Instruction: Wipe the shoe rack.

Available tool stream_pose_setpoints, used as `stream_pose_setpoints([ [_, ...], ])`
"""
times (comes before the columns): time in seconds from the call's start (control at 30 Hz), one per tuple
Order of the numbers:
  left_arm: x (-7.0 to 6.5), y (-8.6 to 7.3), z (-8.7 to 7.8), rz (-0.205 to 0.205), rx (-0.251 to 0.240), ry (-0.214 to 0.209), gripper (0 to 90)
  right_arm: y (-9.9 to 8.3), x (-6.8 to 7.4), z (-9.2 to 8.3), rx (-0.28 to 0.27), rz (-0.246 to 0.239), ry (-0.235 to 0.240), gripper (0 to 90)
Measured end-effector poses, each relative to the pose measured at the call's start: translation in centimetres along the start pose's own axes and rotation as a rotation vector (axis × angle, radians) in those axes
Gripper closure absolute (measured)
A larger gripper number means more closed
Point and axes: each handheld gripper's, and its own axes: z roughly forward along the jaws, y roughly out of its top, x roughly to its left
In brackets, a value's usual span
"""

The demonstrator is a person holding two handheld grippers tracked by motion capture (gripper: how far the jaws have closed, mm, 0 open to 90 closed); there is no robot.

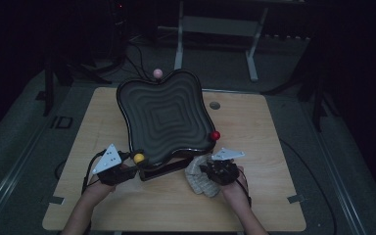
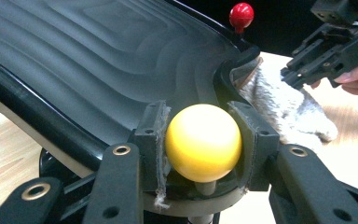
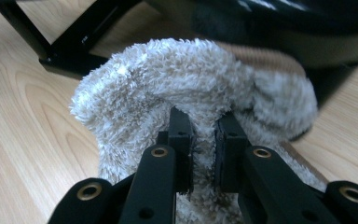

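Observation:
A dark, ripple-surfaced tray (image 1: 161, 117) stands tilted on a black stand at the middle of the wooden table. Knobs sit on its corners: pink (image 1: 157, 73) at the far side, red (image 1: 215, 135) at the right, yellow (image 2: 203, 142) at the near left. My left gripper (image 1: 136, 161) is shut on the yellow knob, a pad on each side of it. A fluffy beige cloth (image 3: 168, 79) lies on the table under the tray's near right corner. My right gripper (image 3: 203, 140) is shut on a fold of this cloth (image 1: 198, 176).
The tray's black stand (image 3: 65, 42) reaches onto the table left of the cloth. A round grommet (image 1: 215, 105) sits in the tabletop at the far right. A grey metal frame (image 1: 215, 29) stands on the floor beyond the table.

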Motion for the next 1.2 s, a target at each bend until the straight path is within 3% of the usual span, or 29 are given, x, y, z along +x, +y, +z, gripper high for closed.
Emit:
stream_pose_setpoints([
  [0.17,0.0,0.0,0.0,0.003,0.003,-0.001,58.8,0.6,0.0,1.4,-0.017,0.021,-0.023,80.1],
  [0.2,0.0,0.0,0.0,0.004,0.002,-0.003,58.7,0.8,-0.1,2.0,-0.032,0.023,-0.059,79.9],
  [0.4,0.0,0.0,0.0,0.002,0.000,-0.001,58.7,0.2,0.0,4.5,-0.064,0.050,-0.134,77.5],
  [0.6,-0.1,0.0,0.0,0.001,-0.001,0.006,58.7,0.3,0.1,4.7,-0.070,0.061,-0.166,68.8],
  [0.7,-0.2,0.1,0.0,-0.001,0.003,0.008,58.7,0.4,0.4,4.9,-0.068,0.057,-0.189,69.8],
  [0.83,-0.2,0.0,0.0,-0.005,0.000,0.005,58.7,0.4,0.9,5.2,-0.061,0.059,-0.179,74.1],
  [0.93,-0.2,0.0,0.0,-0.006,-0.001,0.004,58.7,0.4,1.9,5.6,-0.059,0.034,-0.179,75.3],
  [1.03,-0.2,0.0,0.0,-0.006,-0.001,0.007,58.6,0.6,3.6,6.4,-0.066,0.013,-0.167,75.3],
  [1.2,-0.3,0.0,0.0,-0.008,-0.003,0.010,58.6,1.3,6.8,7.8,-0.068,-0.017,-0.091,75.5],
])
